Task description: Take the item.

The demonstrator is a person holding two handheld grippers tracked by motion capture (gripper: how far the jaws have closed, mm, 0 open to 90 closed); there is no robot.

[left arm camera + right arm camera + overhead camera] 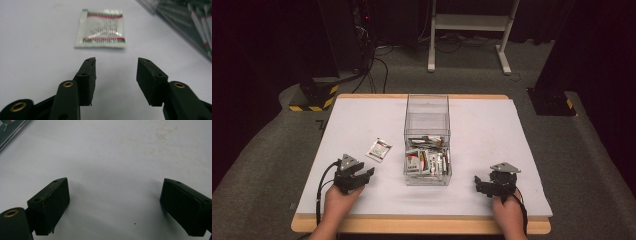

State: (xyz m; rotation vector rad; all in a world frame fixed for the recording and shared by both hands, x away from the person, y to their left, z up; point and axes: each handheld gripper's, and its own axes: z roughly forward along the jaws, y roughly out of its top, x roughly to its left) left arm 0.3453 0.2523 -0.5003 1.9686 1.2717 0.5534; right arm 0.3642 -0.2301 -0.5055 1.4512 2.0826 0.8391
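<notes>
A clear box (427, 145) partly filled with small packets (428, 161) stands in the middle of the white counter (492, 130), and one loose packet (379, 149) lies flat just left of it. The left claw (368, 173) rests low on the counter near that packet, jaws spread and holding nothing. The right claw (478, 183), right of the box, is spread wider and also holds nothing.
</notes>
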